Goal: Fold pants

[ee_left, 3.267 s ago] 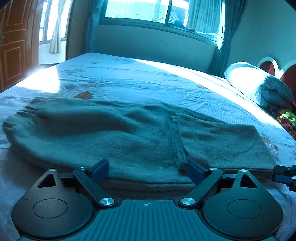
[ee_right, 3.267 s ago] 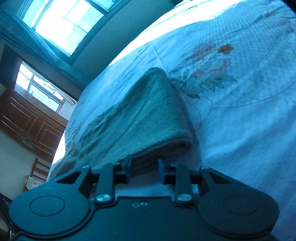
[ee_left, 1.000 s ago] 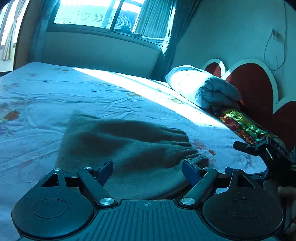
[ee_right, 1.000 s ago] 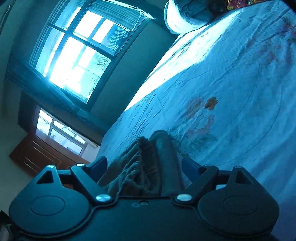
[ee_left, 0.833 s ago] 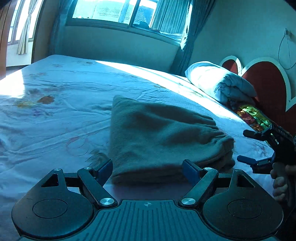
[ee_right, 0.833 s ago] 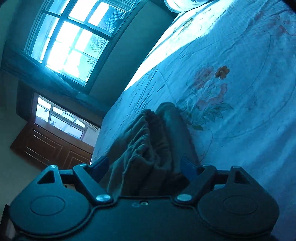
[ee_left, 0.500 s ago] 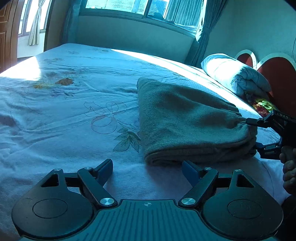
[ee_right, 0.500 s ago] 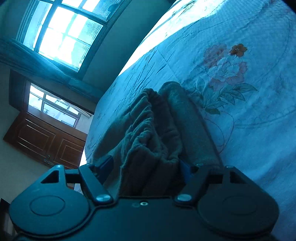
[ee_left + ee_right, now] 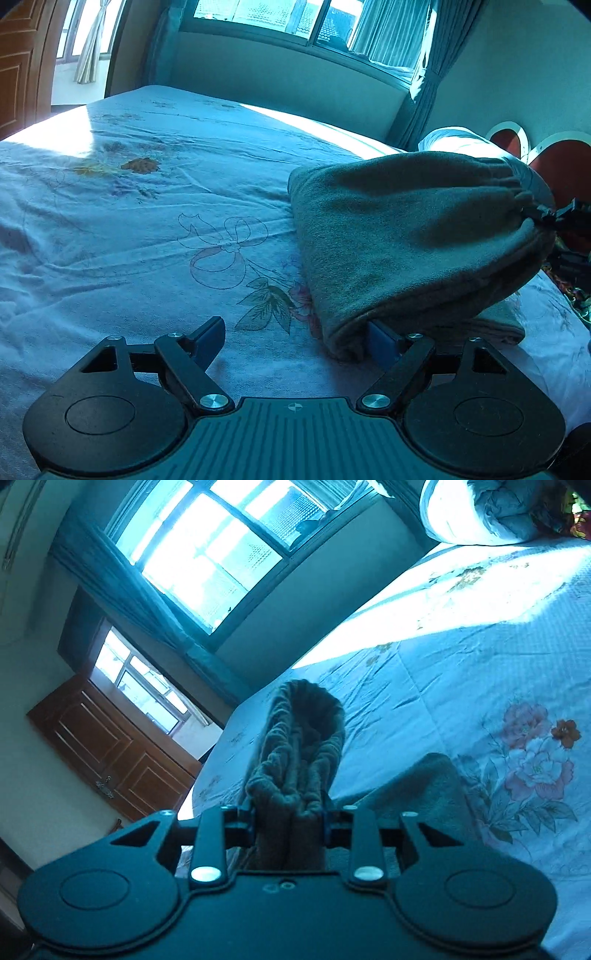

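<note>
Pants point(image 9: 413, 236), grey and fleecy, already folded into a thick bundle, lie toward the right side of the bed point(image 9: 147, 221); the gathered waistband end is lifted clear of the sheet while the opposite fold rests on it, so the bundle slopes upward to the right. The bed, covered by a pale sheet printed with flowers, carries the whole garment and leaves open sheet on the left for laying the next fold. A pillow point(image 9: 480, 513) sits at the head end, well apart from the work. Right tool point(image 9: 290, 821): its jaws have just been closing and now pinch the bunched waistband layers between them, in all likelihood to raise that end and carry it over the rest. In the left view this tool appears as a dark tip at the far right of the cloth. Left tool point(image 9: 295, 332): jaws stand wide apart with nothing pressed between them; the right finger point(image 9: 380, 338) lies just under the near folded edge, the left finger point(image 9: 212, 334) over bare sheet, probably placed to steady or catch that edge
</note>
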`<state>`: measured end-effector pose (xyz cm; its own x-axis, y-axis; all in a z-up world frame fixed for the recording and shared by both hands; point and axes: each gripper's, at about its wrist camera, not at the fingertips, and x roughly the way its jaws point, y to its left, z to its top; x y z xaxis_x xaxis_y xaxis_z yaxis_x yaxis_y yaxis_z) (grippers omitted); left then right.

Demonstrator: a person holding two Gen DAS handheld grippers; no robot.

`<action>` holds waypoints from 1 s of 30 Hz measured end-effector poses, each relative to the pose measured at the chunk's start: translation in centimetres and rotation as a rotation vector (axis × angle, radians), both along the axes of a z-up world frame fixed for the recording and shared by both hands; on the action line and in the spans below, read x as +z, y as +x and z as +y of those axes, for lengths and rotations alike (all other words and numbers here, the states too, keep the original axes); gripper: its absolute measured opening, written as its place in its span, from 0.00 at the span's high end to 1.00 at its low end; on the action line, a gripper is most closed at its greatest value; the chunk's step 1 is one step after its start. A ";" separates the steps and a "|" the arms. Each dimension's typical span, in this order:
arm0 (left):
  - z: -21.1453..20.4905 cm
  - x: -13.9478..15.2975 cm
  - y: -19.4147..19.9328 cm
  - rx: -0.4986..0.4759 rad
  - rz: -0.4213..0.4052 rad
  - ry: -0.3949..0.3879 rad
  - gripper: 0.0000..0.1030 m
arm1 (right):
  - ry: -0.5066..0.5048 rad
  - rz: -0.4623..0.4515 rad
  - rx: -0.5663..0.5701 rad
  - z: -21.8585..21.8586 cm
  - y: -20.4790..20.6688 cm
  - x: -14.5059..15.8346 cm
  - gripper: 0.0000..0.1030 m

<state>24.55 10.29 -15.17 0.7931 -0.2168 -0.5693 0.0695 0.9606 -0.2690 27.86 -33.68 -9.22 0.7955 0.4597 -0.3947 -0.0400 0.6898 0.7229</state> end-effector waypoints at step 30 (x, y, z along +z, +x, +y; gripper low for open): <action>-0.4 0.1 -0.3 0.025 0.048 0.075 0.21 | -0.348 -0.026 0.063 2.1 -3.6 -1.8 0.59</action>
<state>24.20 9.94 -15.08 0.7693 -0.1522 -0.6206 0.0337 0.9795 -0.1985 24.24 -31.57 -11.02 0.7821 0.3494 -0.5159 -0.1055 0.8903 0.4430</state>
